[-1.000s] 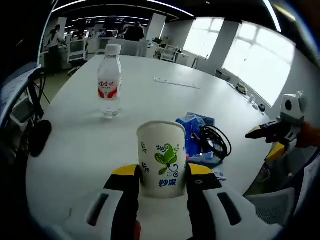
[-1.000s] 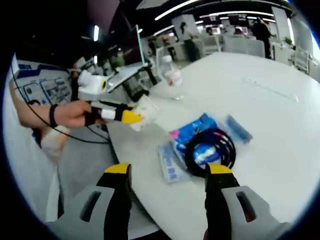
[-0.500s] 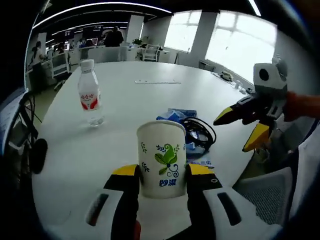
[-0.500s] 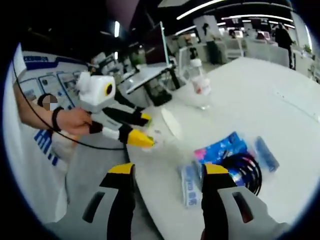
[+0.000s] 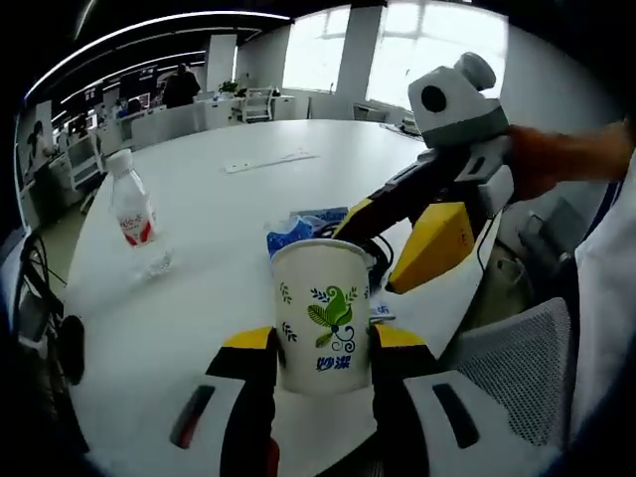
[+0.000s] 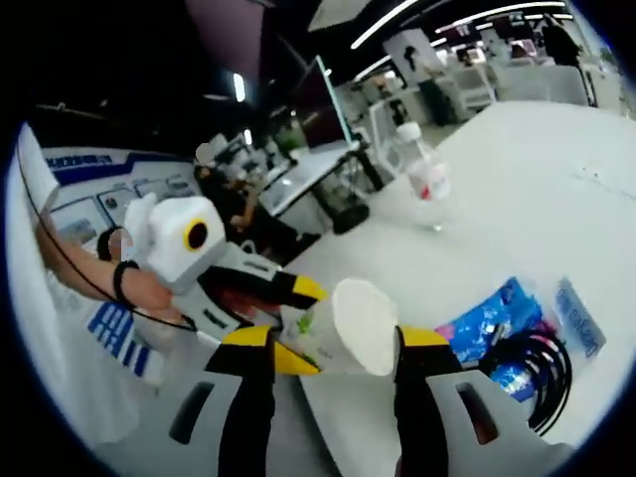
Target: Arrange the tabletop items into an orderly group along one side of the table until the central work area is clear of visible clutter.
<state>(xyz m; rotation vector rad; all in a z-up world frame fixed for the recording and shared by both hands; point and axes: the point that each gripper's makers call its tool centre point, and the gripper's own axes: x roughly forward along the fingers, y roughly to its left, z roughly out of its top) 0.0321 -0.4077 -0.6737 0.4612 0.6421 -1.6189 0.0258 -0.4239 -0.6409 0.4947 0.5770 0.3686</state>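
Observation:
A white paper cup (image 5: 321, 298) with a green leaf print stands upright between my left gripper's (image 5: 321, 348) yellow-tipped jaws, which are shut on it. My right gripper (image 5: 370, 250) comes in from the right with its jaws open, just behind and beside the cup. In the right gripper view the cup's round rim (image 6: 364, 325) lies between my right gripper's (image 6: 333, 348) open jaws, with the left gripper (image 6: 310, 328) reaching in from the left. Whether the right jaws touch the cup I cannot tell. A water bottle (image 5: 134, 214) stands on the white table (image 5: 199, 298).
Blue packets (image 5: 296, 229) and a coiled black cable (image 5: 384, 256) lie behind the cup, the same packets (image 6: 492, 320) and cable (image 6: 532, 368) showing at lower right. The bottle (image 6: 422, 174) stands farther back. A person's hand (image 6: 139, 293) holds the left gripper. A mesh chair (image 5: 507, 358) stands by the table edge.
The right gripper has closed in on the cup and the left gripper, its open jaws now around the cup's rim. The left gripper still holds the cup.

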